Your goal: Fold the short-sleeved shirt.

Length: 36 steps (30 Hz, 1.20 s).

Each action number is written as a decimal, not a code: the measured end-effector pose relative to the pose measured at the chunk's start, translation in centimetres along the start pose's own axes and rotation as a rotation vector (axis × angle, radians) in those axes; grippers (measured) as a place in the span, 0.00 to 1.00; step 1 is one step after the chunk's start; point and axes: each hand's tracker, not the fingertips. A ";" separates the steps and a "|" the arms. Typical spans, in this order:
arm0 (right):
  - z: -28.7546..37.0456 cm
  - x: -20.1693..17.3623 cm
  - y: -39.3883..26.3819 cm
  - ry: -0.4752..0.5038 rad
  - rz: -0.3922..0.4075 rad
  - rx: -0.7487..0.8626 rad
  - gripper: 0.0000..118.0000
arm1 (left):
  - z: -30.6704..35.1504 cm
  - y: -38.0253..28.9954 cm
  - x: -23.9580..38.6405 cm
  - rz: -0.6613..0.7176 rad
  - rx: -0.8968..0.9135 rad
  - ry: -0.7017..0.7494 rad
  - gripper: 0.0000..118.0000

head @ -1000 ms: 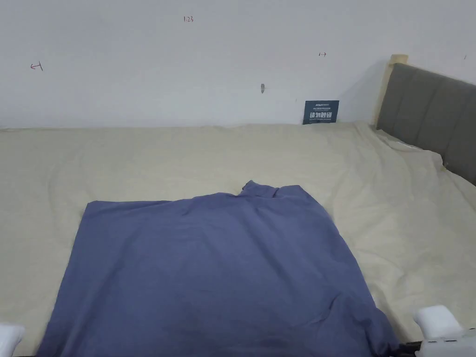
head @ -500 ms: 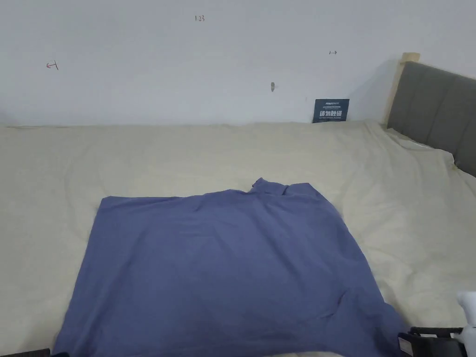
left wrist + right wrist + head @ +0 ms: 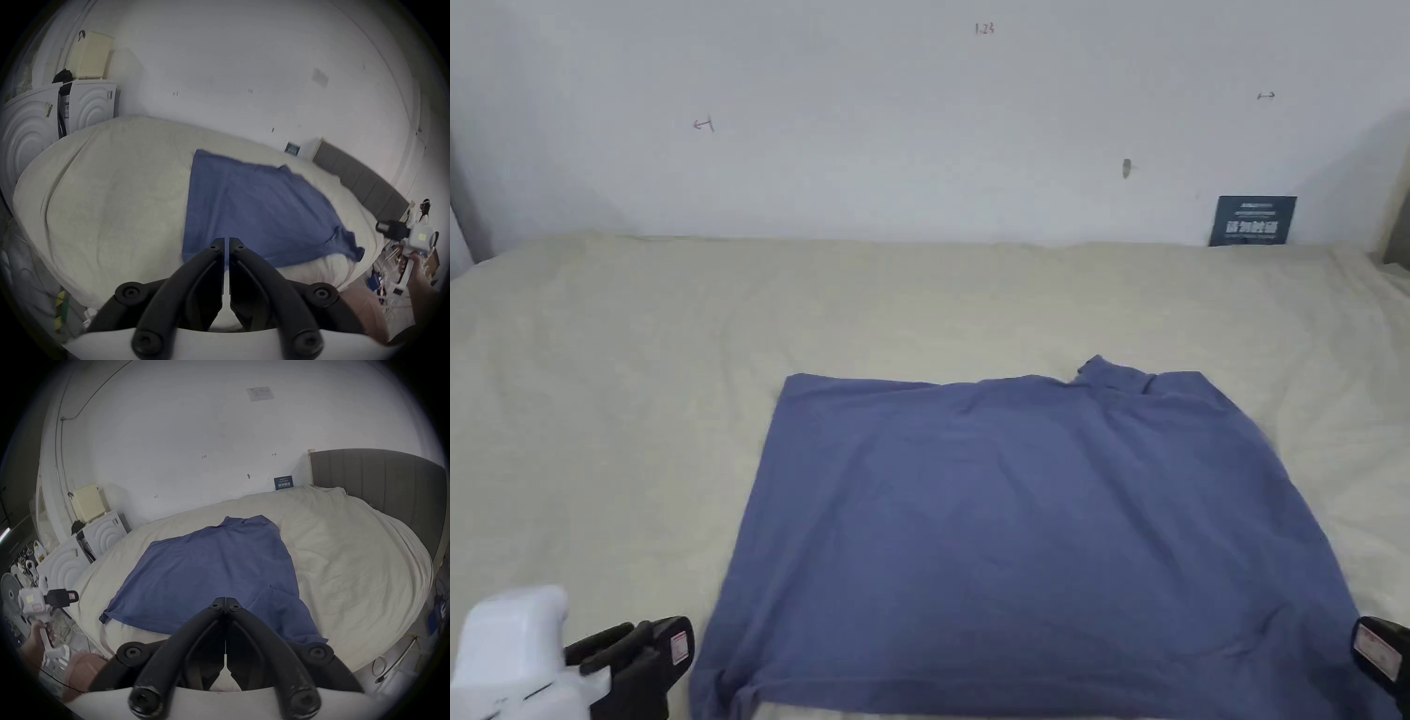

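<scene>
A blue short-sleeved shirt (image 3: 1031,525) lies spread flat on the cream bed sheet (image 3: 619,394), its collar bump at the far right. My left gripper (image 3: 652,647) hovers just left of the shirt's near left corner, jaws together and empty. At the bottom right edge, my right gripper (image 3: 1383,652) sits beside the near right corner. In the left gripper view the jaws (image 3: 226,241) are shut in front of the shirt (image 3: 255,207), with the right gripper (image 3: 384,227) farther off. The right gripper's own jaws (image 3: 226,601) are shut above the shirt's (image 3: 211,574) near edge, where a sleeve hangs over the bed's edge.
A grey padded headboard (image 3: 377,481) closes off the bed's right end. White ribbed boxes (image 3: 92,102) and a cream bin (image 3: 90,56) stand at the left end. A small dark sign (image 3: 1252,220) leans on the white wall. Clutter covers the floor beside the bed.
The head camera has swung left, so the shirt sits farther right in the picture. My left gripper has come up into view at the lower left. The shirt lies as before.
</scene>
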 end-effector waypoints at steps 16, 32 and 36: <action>-2.6 -1.5 -0.7 0.029 0.068 -0.134 0.00 | -13.1 -0.4 -2.1 -0.062 -0.481 0.174 0.77; -5.0 6.3 -0.6 -0.095 0.078 -0.251 0.73 | -10.6 -0.5 1.0 -0.215 -0.355 0.166 0.04; -6.1 8.8 -1.5 -0.130 0.072 -0.348 0.81 | -10.0 0.5 1.0 -0.156 -0.344 0.143 0.04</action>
